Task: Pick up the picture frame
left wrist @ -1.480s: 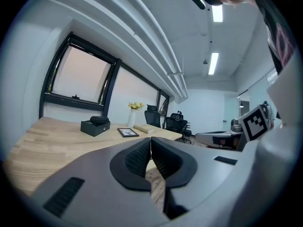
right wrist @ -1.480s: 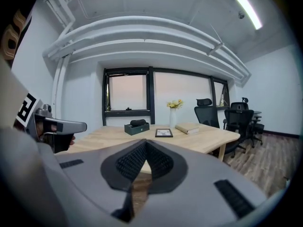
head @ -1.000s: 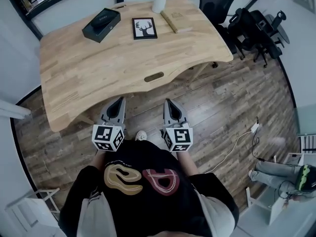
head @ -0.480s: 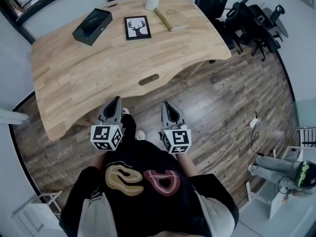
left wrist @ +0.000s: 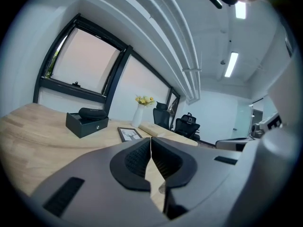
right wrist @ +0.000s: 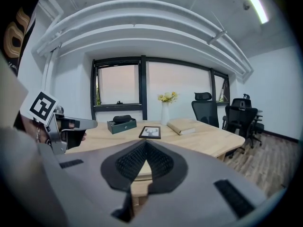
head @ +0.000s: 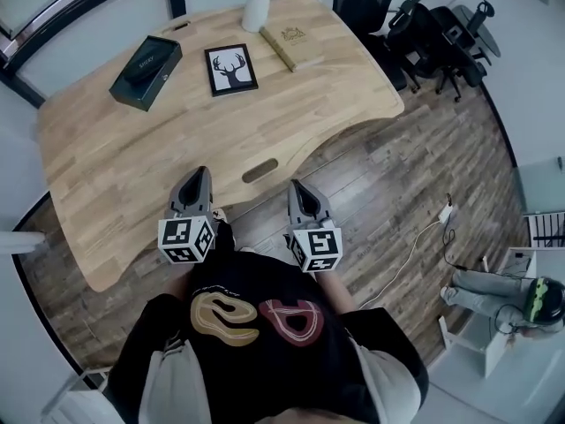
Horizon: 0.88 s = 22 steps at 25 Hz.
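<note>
Lying face up in the upper left of the head view, the picture frame (head: 231, 69) rests on the far part of the table (head: 132, 175), between a black box (head: 146, 60) and a long tan book (head: 290, 44), with a white vase (head: 256, 9) just behind. The left tongs (head: 199, 175) and right tongs (head: 295, 186) hover at the table's near edge, pressed together and empty, well apart from the frame. Arriving unopened, they would likely shove the low frame toward the vase instead of catching its thin edge.
</note>
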Each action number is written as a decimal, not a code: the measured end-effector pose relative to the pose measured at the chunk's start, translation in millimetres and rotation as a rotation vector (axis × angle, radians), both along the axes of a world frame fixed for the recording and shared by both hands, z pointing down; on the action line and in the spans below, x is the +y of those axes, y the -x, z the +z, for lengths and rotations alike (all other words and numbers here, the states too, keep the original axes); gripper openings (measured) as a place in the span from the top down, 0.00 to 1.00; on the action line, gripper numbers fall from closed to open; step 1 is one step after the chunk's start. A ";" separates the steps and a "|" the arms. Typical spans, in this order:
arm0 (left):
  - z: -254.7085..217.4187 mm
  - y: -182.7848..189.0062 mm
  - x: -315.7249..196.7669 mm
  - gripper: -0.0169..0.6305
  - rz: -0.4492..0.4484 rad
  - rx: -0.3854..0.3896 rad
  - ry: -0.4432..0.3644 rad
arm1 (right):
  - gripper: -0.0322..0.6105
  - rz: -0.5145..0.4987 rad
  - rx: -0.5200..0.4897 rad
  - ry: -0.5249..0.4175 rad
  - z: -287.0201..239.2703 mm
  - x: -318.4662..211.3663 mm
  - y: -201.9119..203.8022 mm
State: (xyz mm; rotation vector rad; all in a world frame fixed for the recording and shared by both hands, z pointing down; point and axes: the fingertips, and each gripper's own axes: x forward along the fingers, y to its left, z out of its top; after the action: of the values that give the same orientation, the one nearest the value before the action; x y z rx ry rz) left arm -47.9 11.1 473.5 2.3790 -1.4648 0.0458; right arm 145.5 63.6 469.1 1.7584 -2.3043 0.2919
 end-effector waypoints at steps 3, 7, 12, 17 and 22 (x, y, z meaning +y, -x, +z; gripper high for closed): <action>0.2 5.4 -28.3 0.95 -0.001 -0.001 -0.006 | 0.94 -0.010 0.000 -0.005 -1.8 -24.8 6.2; 0.1 20.7 -59.3 0.95 -0.019 0.019 0.011 | 0.94 -0.022 0.016 -0.002 -2.1 -54.5 23.7; -3.8 22.9 -86.5 0.95 0.019 0.029 0.007 | 0.94 0.002 0.029 0.016 -0.5 -89.1 35.4; -6.1 26.5 -104.2 0.95 0.059 0.027 0.008 | 0.94 -0.017 0.047 0.010 -4.4 -118.7 58.0; -9.8 25.6 -116.0 0.95 0.088 0.048 0.006 | 0.94 -0.008 0.029 -0.009 -11.9 -143.4 63.0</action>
State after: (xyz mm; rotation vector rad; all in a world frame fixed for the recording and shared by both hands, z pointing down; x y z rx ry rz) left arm -73.5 -104.9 463.7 2.4220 -1.3362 0.0144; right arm 82.5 -79.8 457.2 1.7456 -2.2952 0.2530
